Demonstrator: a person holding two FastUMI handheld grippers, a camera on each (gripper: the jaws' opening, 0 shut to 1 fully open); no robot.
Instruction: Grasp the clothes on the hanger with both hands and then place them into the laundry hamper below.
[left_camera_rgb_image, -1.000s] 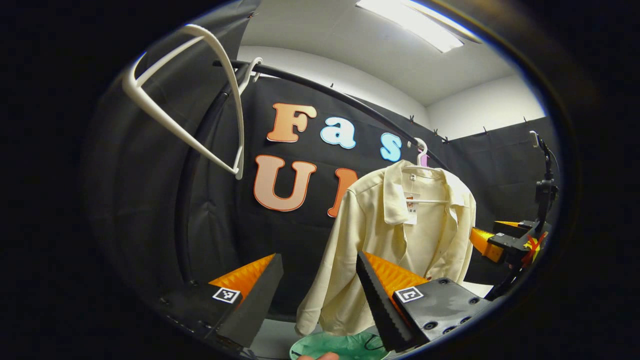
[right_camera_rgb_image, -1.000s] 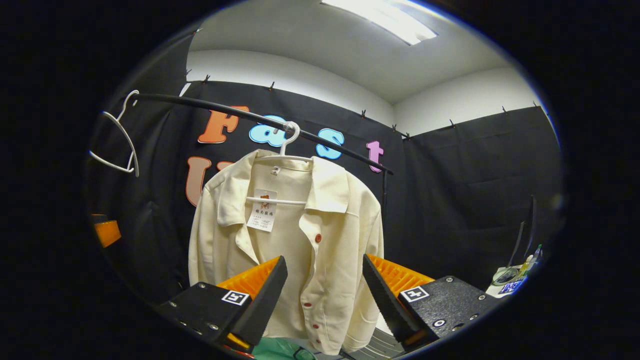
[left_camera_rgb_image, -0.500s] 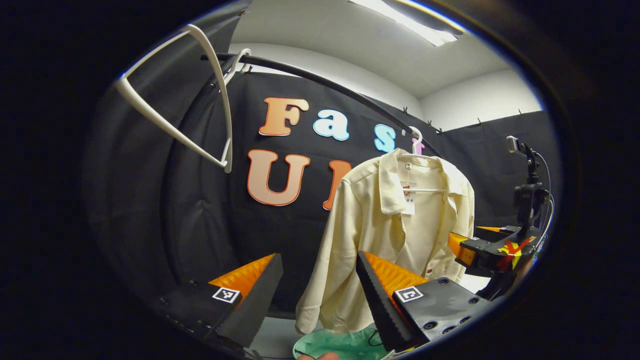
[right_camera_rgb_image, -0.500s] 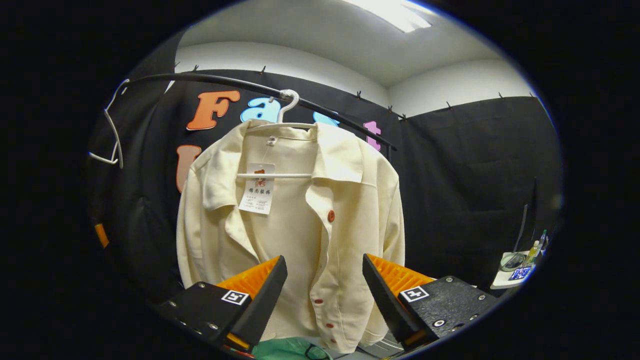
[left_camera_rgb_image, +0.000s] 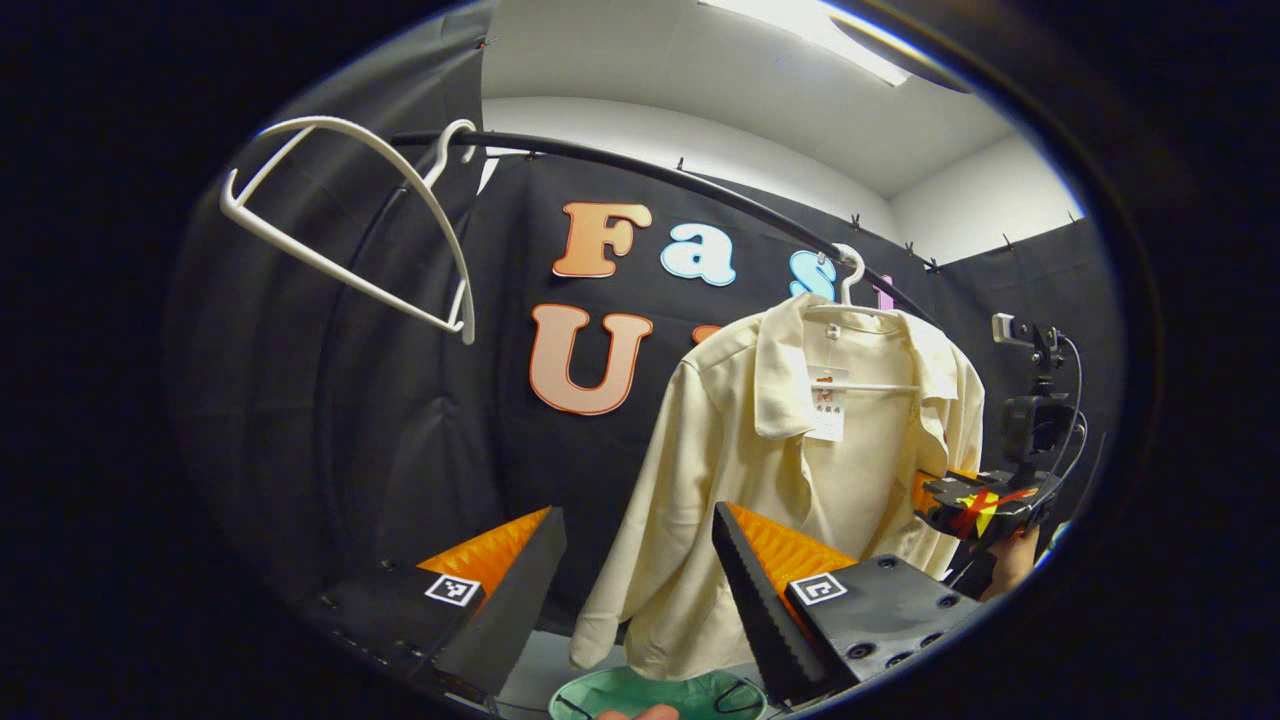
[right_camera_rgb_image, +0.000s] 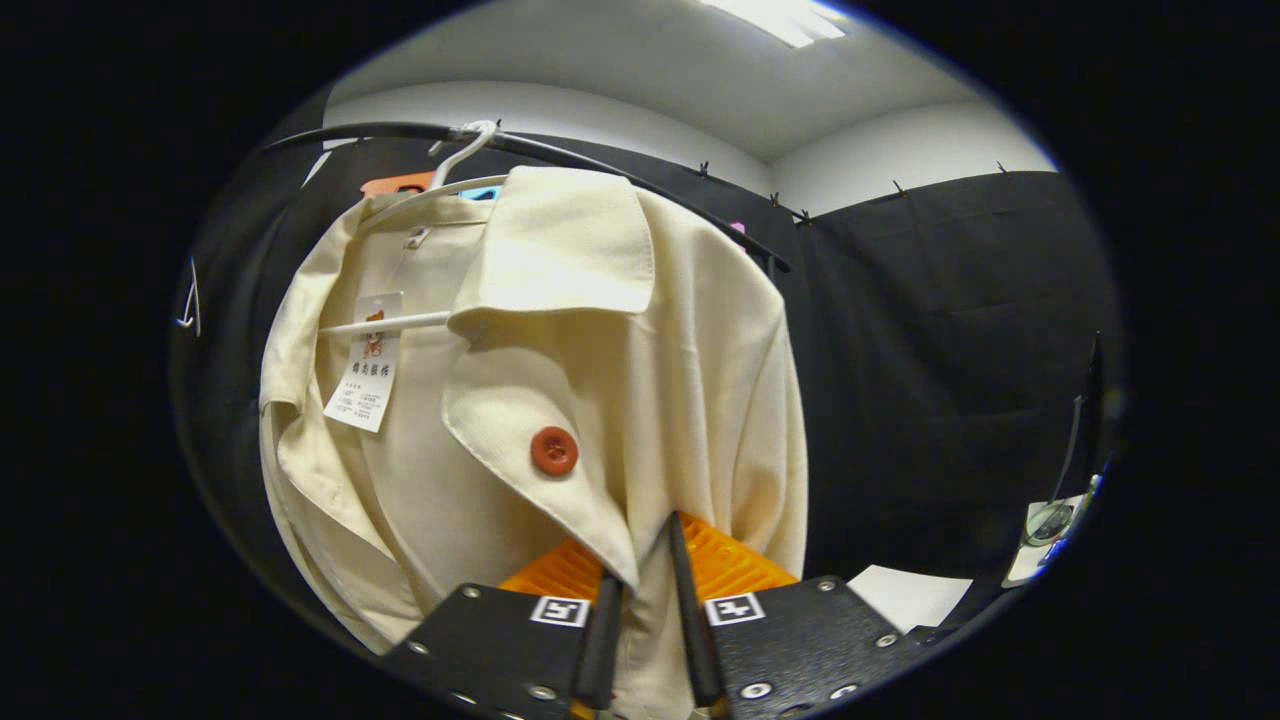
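Right gripper view: right gripper (right_camera_rgb_image: 640, 640) pinching the front placket of the cream shirt (right_camera_rgb_image: 600, 380), which hangs on its hanger (right_camera_rgb_image: 450, 165) for two-handed removal; left gripper (left_camera_rgb_image: 635, 590) spread wide, apart.

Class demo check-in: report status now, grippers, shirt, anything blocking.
Right gripper shut on shirt front edge. Left gripper open, short of shirt. Shirt on hanger; hamper below. Nothing in the way.
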